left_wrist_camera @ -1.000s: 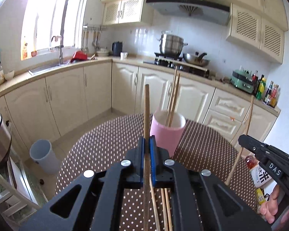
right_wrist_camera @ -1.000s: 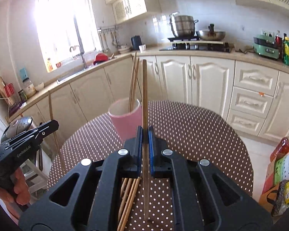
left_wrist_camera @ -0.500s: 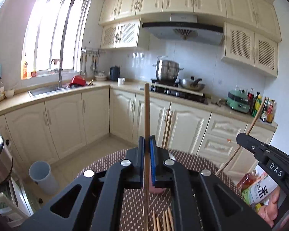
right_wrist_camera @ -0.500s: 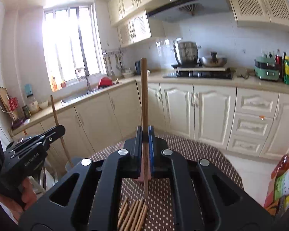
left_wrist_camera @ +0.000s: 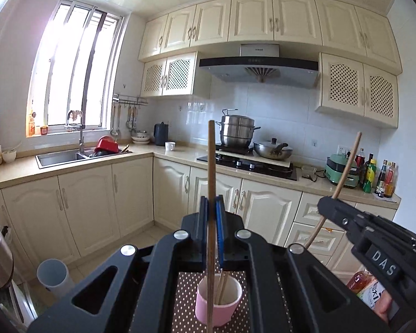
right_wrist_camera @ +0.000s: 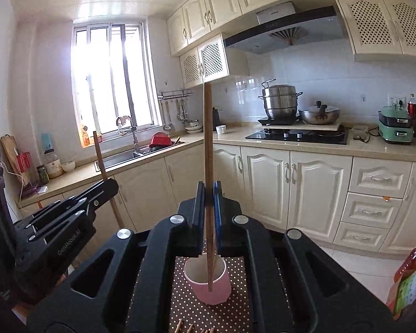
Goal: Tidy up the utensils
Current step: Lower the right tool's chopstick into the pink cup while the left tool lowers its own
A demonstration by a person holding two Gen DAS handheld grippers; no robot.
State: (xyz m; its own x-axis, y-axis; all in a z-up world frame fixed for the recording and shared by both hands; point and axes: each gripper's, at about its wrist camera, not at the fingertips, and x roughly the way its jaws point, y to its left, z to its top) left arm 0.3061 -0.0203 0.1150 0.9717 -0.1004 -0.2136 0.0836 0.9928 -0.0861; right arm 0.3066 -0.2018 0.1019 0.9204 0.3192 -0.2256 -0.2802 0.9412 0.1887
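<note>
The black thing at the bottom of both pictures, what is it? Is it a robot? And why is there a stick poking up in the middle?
No robot here. A person holds a grabbing tool in each hand, and each tool has a small camera that looks along its two fingers. So one picture comes from the left tool, the other from the right.

The left gripper is squeezed shut on a wooden chopstick that stands upright. The right gripper pinches another chopstick the same way. Each camera also sees the other tool off to the side.

Below them is a table with a brown dotted cloth. On it stands a pink cup that already has chopsticks inside. A few loose chopsticks lie on the cloth. Probably both sticks will go into the cup next.
</note>
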